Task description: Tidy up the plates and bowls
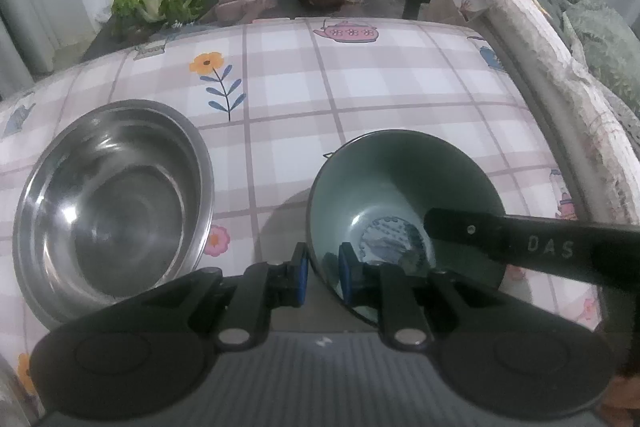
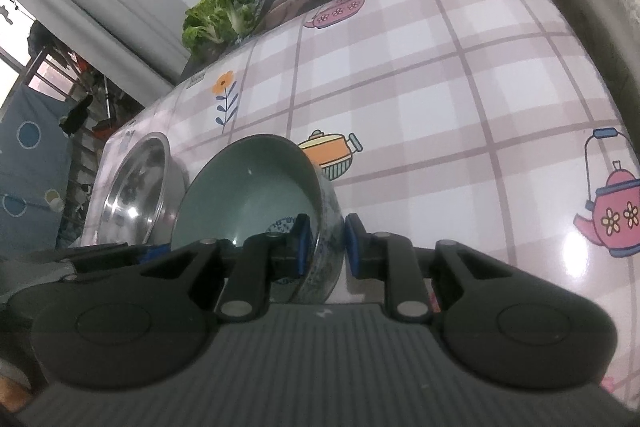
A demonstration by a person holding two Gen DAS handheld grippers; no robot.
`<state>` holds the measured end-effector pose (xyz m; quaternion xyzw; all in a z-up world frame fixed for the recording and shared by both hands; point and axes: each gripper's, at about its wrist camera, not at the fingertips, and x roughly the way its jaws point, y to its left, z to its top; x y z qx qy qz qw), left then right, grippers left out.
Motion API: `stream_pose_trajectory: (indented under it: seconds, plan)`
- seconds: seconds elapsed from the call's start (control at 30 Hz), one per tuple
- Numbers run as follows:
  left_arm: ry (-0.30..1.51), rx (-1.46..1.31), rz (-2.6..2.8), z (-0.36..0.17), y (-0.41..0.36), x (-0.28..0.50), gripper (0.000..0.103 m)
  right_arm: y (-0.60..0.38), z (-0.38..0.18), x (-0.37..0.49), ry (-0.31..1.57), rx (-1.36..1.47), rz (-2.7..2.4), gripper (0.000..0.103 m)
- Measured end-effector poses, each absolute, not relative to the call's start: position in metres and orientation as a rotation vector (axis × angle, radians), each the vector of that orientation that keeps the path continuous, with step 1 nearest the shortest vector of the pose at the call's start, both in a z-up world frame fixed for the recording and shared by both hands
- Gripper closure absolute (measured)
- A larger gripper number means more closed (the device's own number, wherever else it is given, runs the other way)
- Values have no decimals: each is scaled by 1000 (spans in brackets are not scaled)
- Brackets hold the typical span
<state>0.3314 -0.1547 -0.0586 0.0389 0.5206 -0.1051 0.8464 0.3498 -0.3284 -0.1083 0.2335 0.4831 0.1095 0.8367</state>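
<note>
Bowl rim pinched btwn both grippers' jaws.

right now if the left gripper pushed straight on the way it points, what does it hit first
The left gripper already has its jaws clamped on the rim of the green bowl, so it would drive that bowl's wall down into the checked tablecloth. Depth beyond the rim is hard to judge.

The left gripper has its jaws clamped on the green bowl's near rim; a steel bowl sits at left on the desk.
</note>
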Motion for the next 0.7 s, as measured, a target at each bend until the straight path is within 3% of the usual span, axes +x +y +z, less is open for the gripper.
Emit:
stream_pose_trajectory:
  seconds: [0.7]
  plan:
    - [1043,116,-195,-51,-153,324,86,-323,-103,349,1003,475,243,84]
